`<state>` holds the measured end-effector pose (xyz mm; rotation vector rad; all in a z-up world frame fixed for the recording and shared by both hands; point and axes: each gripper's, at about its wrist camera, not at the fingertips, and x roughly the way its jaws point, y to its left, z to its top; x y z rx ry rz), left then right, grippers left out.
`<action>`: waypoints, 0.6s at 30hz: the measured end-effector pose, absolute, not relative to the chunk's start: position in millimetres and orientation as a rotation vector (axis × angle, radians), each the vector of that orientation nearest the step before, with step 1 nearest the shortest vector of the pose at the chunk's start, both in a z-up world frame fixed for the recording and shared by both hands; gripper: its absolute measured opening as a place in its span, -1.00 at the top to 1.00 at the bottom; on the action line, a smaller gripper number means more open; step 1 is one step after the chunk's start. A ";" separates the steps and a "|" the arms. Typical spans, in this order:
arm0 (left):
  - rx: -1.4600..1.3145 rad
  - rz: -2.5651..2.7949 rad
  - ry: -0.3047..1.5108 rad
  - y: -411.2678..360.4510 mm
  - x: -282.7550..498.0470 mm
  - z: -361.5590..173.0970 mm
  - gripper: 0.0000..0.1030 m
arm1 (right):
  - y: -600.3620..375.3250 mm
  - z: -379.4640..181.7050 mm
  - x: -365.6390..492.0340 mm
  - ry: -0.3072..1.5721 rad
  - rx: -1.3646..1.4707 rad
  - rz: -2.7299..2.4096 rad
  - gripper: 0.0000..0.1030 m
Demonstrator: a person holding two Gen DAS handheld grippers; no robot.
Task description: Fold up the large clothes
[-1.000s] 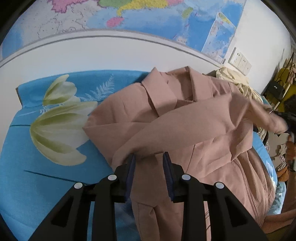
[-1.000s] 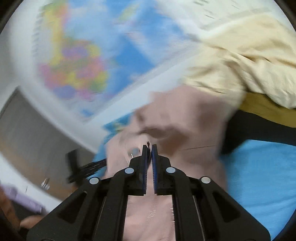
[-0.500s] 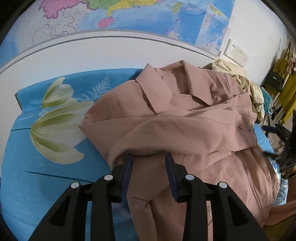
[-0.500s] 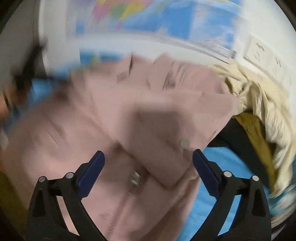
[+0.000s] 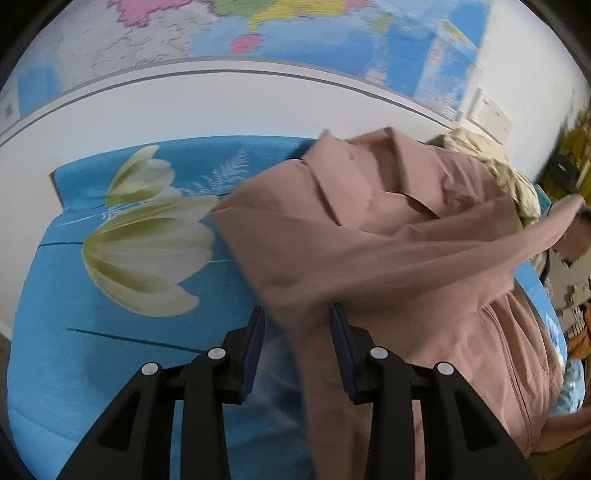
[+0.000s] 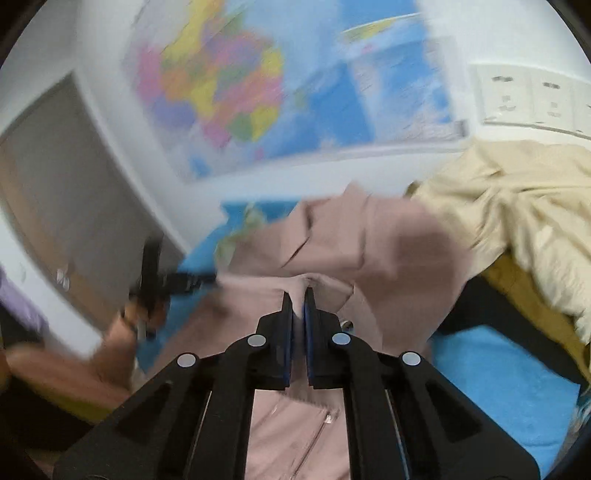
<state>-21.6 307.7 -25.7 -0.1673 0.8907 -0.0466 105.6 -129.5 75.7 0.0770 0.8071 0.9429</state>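
A pink jacket (image 5: 388,236) lies spread on the bed (image 5: 74,332), which has a blue sheet printed with a large white flower (image 5: 147,243). The jacket covers the right half of the bed, its collar toward the far edge by the white wall. The left tool (image 5: 297,332) hovers over the near edge of the bed with its fingers spread apart; a fold of the jacket's sleeve sits in the gap between them, but they are not clamped on it. That sleeve stretches across the jacket's front toward the right edge. The right tool (image 6: 298,295) has its fingers pressed nearly together, pinching pink jacket fabric at their tips, with the zipper (image 6: 314,435) just below. A cream garment (image 6: 517,206) is heaped at the far right corner, touching the jacket. A map (image 5: 295,33) hangs on the wall.
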 end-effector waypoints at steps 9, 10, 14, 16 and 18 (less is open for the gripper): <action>-0.249 -0.013 0.905 321.8 -14.7 -31.8 0.23 | -104.6 -24.1 198.2 1.116 0.115 0.704 -0.18; -0.245 -0.034 0.893 318.4 -16.9 -29.3 0.06 | -106.8 -23.2 195.0 1.100 0.131 0.731 -0.17; -0.183 -0.091 0.883 295.9 -15.8 -25.5 -0.10 | -117.8 -11.0 176.2 1.018 0.108 0.740 -0.16; -0.136 -0.083 0.895 284.0 -7.2 -29.2 -0.10 | -109.7 -13.0 173.4 1.017 0.125 0.778 0.60; -0.096 -0.038 0.926 277.3 6.5 -38.9 -0.10 | -117.8 -28.2 186.9 1.097 0.240 0.820 0.84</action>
